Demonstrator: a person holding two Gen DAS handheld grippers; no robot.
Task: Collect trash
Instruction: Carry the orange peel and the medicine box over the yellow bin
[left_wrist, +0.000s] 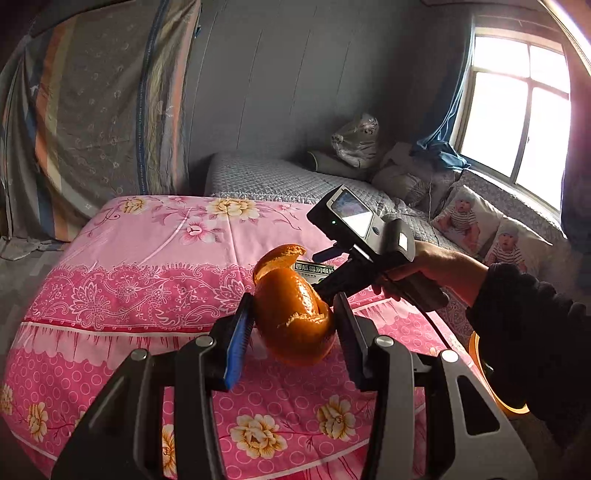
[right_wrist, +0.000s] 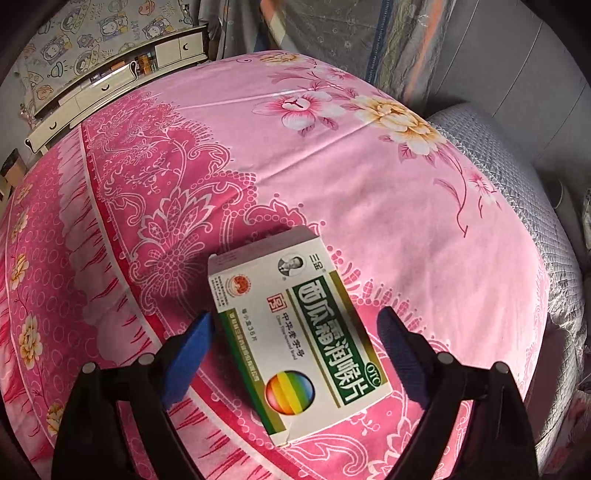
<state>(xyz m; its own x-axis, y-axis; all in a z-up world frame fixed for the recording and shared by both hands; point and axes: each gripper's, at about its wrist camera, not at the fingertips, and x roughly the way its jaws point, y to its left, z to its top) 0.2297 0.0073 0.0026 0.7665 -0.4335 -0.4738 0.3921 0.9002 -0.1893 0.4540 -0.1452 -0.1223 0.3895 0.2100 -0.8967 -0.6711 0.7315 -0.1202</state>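
A curled orange peel hangs above the pink floral tablecloth, and my left gripper is shut on it, pads pressing both sides. A white and green medicine box lies flat on the cloth. My right gripper points steeply down over it, open, its blue pads standing off either side of the box without touching. In the left wrist view the box peeks out behind the peel, with a hand holding the right gripper's body above it.
A grey quilted bed runs behind the table, with printed cushions under a bright window. An orange-rimmed round object shows under the dark sleeve at right. A low cabinet with drawers stands beyond the table's far left.
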